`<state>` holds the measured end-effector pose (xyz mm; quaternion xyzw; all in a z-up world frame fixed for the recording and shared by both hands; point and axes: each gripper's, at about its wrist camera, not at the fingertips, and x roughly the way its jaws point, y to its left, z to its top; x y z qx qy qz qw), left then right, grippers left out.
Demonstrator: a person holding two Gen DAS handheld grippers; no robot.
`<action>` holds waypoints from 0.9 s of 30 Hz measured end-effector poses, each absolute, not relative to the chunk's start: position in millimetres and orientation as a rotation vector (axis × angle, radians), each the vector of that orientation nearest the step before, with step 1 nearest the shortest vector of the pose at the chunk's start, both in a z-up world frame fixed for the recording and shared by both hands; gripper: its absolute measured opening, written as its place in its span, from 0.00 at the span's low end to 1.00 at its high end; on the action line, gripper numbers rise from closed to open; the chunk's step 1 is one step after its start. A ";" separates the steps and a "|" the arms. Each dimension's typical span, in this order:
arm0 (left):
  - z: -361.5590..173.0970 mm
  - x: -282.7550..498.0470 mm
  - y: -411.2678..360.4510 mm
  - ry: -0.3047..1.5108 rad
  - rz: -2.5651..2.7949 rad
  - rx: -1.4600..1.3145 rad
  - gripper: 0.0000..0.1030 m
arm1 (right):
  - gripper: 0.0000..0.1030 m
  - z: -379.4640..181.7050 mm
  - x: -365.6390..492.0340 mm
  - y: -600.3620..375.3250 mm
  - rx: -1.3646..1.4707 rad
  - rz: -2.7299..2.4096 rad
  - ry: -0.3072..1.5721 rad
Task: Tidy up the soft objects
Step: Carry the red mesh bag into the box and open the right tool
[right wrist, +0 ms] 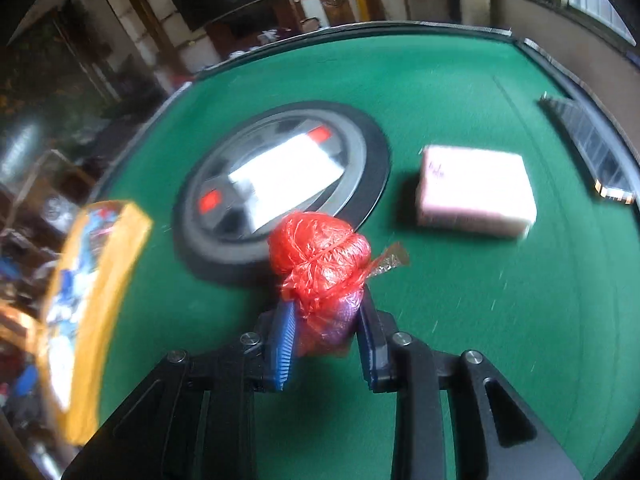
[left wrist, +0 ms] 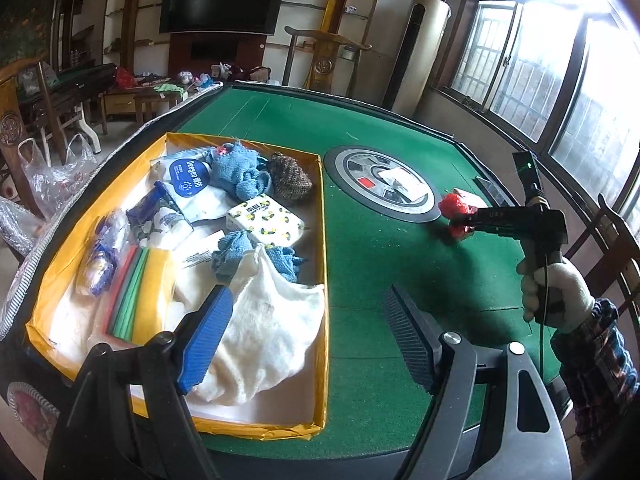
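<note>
A yellow-walled box on the green table holds soft things: a white cloth, blue knitted pieces, a brown knitted pouch, a tissue pack and packets. My left gripper is open and empty above the box's near right corner. My right gripper is shut on a red plastic bundle, held just above the table; it also shows in the left wrist view. A pink block lies on the table to the right. The box is blurred at left.
A round grey and black panel sits in the table's middle, seen also in the right wrist view. A dark slot lies near the table's right edge. Chairs, plastic bags and furniture stand beyond the table. Windows are at right.
</note>
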<state>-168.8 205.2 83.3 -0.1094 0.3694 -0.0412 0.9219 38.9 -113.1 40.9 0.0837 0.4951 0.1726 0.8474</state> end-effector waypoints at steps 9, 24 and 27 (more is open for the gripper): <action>84.6 -168.5 225.0 0.756 -0.017 -0.266 0.76 | 0.25 81.9 -46.1 -66.6 0.087 0.580 0.990; 65.6 -213.6 373.2 0.688 0.312 -0.536 0.76 | 0.25 92.2 -58.9 137.3 -0.014 0.976 1.056; 55.2 -218.0 383.8 0.693 0.324 -0.566 0.76 | 0.25 83.6 -73.2 169.6 -0.067 1.039 1.084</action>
